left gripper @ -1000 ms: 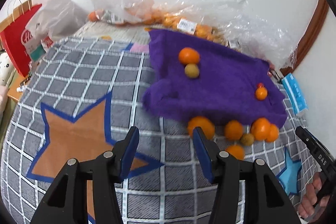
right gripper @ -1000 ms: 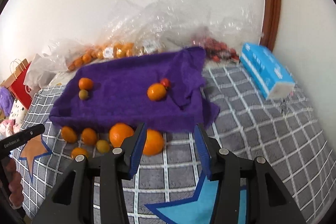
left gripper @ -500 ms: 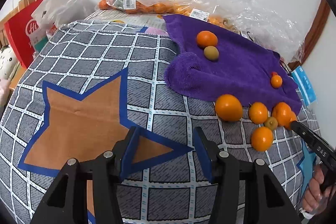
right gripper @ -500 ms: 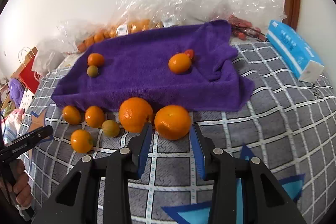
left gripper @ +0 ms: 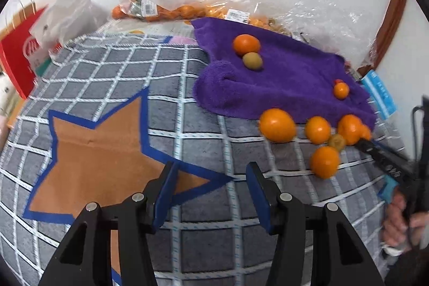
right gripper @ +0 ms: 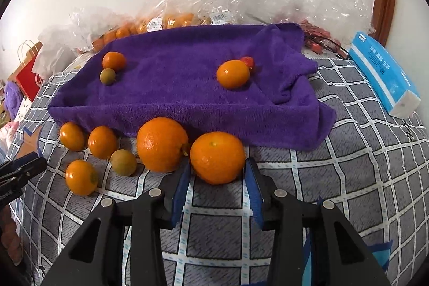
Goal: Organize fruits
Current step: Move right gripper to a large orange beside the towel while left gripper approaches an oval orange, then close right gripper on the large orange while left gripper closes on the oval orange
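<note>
We have brought the right gripper (right gripper: 217, 176) down from above the bedspread (right gripper: 348, 141) to the row of fruit in front of the purple towel (right gripper: 174, 82), and its blue pads now stand on either side of the nearest orange (right gripper: 217, 157). A second ago that orange lay well ahead of the fingers. The jaws have narrowed around it; whether the pads are already pressing on its skin we cannot tell, and the orange rests on the bedspread.

Just to its left sits a larger orange (right gripper: 162, 144), touching or nearly touching it, with four small oranges and a greenish fruit (right gripper: 123, 162) further left. On the towel lie two pairs: an orange with a greenish fruit at the left, an orange (right gripper: 232, 73) with a small red fruit (right gripper: 247, 61) at the right.

Our left gripper (left gripper: 211, 189) has dropped a little over the orange star (left gripper: 102, 152) on the bedspread, jaws apart and holding nothing.

We judge the pick is about to begin; the towel looks to be where the fruit is sorted.
</note>
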Demonstrator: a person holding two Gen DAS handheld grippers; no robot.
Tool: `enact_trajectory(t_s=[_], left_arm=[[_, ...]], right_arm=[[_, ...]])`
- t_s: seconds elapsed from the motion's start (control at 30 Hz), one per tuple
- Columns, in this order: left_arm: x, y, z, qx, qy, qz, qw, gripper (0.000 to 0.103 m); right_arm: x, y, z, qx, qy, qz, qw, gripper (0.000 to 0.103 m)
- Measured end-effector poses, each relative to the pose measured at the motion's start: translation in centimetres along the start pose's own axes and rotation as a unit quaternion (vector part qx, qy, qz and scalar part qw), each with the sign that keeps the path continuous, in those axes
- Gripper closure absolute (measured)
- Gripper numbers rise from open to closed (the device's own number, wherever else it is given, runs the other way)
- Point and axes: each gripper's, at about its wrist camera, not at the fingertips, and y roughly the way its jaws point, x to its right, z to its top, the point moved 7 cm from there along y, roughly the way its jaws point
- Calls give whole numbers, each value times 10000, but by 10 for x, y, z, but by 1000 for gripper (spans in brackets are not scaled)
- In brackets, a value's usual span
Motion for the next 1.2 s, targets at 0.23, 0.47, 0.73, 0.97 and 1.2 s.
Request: enact_trajectory(t_s=[0.23,0.47,0.73,0.97,1.2], left_arm=[[32,-4,14,110,160,-317,9993,52],[55,19,19,-8,370,-270,9990,52],[63,40,25,-40,667,-51,9978,52],[65,42,25,159,762,77,9969,58],[68,45,25,135,902,233,9956,58]], right_arm=[[6,-11,-9,54,174,88,9998,63],[9,-28,-30,95,175,96,9998,63],[7,-30,-30,141,112,214,9996,63],[5,-26,-30,62,28,282,9996,63],[5,-22,-30,1,53,303,9995,61]])
